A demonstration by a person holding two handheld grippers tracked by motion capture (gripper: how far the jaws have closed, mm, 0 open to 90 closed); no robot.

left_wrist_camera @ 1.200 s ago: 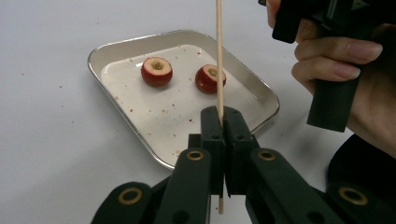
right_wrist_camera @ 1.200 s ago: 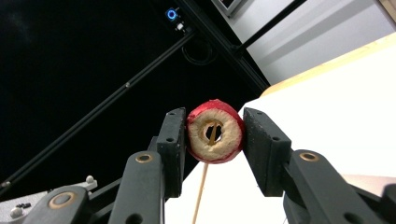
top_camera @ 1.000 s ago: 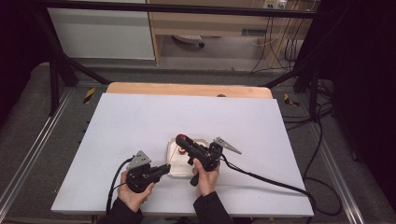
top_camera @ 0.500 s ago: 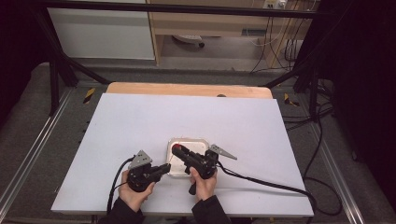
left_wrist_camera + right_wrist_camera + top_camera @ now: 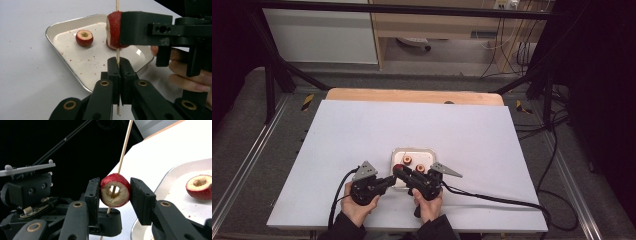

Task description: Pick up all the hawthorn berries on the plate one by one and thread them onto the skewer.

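The thin wooden skewer [image 5: 117, 56] is clamped upright between the closed left fingers [image 5: 113, 72], so the cored red fruit [image 5: 115, 190], gripped between the part-open right fingers [image 5: 91, 195], is threaded onto it.

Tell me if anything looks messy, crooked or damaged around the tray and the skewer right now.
Mostly tidy. Small reddish crumbs are scattered over the tray and the white table beside it. The cored red fruit in the right gripper is threaded on the skewer, which the left gripper holds. Nothing looks damaged.

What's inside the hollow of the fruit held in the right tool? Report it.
A wooden skewer runs through the cored fruit; its lower stretch is hidden behind the fruit's flesh.
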